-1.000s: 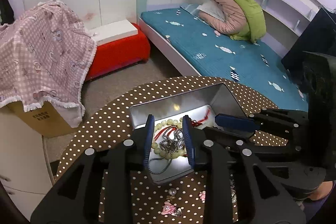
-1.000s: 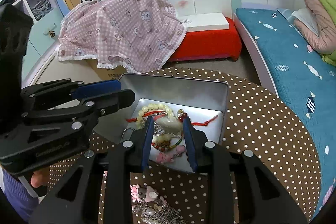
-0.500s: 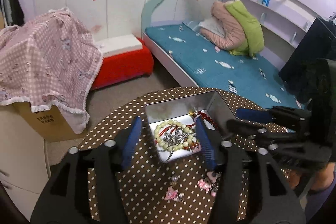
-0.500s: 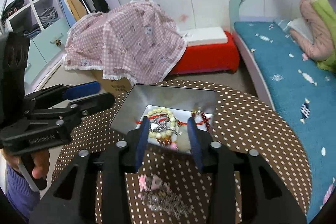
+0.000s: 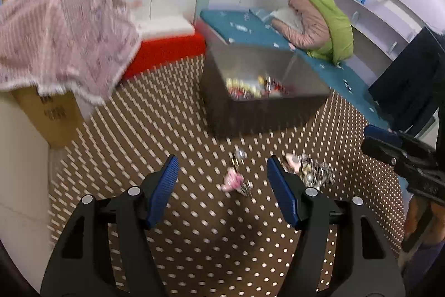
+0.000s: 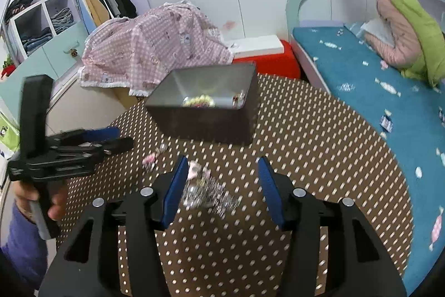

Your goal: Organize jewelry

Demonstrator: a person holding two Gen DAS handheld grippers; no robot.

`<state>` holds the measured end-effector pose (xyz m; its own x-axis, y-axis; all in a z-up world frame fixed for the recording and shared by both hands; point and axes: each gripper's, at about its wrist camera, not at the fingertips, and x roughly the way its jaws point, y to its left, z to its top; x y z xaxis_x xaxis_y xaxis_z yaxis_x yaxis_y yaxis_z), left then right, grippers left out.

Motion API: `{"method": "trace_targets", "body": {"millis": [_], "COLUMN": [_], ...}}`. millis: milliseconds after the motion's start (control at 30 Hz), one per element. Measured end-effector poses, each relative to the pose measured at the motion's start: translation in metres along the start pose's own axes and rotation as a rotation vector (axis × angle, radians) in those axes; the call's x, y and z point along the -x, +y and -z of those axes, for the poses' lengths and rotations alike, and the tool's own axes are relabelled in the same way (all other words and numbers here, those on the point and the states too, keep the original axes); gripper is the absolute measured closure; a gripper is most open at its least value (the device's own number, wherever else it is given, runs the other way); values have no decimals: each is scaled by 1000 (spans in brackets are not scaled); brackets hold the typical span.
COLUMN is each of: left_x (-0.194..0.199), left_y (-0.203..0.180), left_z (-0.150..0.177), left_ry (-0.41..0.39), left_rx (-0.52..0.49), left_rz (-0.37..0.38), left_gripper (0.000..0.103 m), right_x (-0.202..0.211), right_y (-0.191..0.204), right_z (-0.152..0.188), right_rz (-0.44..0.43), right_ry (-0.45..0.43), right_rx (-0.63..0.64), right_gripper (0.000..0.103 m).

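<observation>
A metal tin (image 5: 261, 80) (image 6: 205, 113) with beads and red cord inside stands at the far side of the round polka-dot table (image 5: 155, 130) (image 6: 319, 144). My left gripper (image 5: 221, 167) is opening, empty, above a small pink charm (image 5: 232, 181) lying on the cloth. A tangle of silver chain with a pink piece (image 5: 311, 170) (image 6: 207, 191) lies to its right. My right gripper (image 6: 222, 167) is also opening, empty, with that tangle below its left finger. Each gripper shows in the other's view, the left gripper (image 6: 111, 142) at the left and the right gripper (image 5: 389, 144) at the right.
A pink checked cloth (image 6: 155, 46) covers a cardboard box beyond the table, beside a red stool (image 6: 267, 60). A blue bed (image 6: 375, 91) with a pink and green jacket (image 5: 322, 21) runs along the right. A hand in a purple sleeve (image 6: 25, 235) grips the left tool.
Both grippers have drawn back from the tin toward the table's near side and their jaws have spread apart. The jewelry they hovered over stays in the tin; loose pieces on the cloth now lie under them.
</observation>
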<state>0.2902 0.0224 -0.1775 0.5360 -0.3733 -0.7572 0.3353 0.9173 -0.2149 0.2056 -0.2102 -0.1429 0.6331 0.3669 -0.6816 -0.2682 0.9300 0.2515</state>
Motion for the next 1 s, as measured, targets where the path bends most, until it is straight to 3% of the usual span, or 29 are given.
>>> {"method": "trace_targets", "body": {"millis": [100, 267, 400, 467, 733, 767, 800, 1000], "left_x": [-13, -24, -28, -29, -32, -32, -32, -30], "left_y": [-5, -13, -20, -23, -20, -21, -20, -12], "left_z": [9, 18, 19, 21, 23, 23, 24, 21], "left_ry": [9, 11, 1, -6, 2, 2, 1, -2], "left_rx": [2, -1, -42, -62, -112, -120, -121, -103], "left_rz": [-45, -38, -83, -117, -178, -182, -179, -146], "left_gripper": [36, 37, 37, 48, 68, 78, 82, 88], "right_x": [-4, -9, -12, -12, -14, -15, -16, -30], "right_y": [1, 5, 6, 4, 3, 5, 7, 25], "right_z": [7, 12, 12, 12, 13, 13, 12, 8], "right_rz": [-18, -31, -37, -35, -35, -35, -35, -12], "right_ry": [20, 31, 32, 32, 37, 39, 40, 66], "right_rx": [-8, -8, -13, -15, -25, -19, -14, 54], "right_gripper": [50, 49, 47, 47, 46, 46, 46, 46]}}
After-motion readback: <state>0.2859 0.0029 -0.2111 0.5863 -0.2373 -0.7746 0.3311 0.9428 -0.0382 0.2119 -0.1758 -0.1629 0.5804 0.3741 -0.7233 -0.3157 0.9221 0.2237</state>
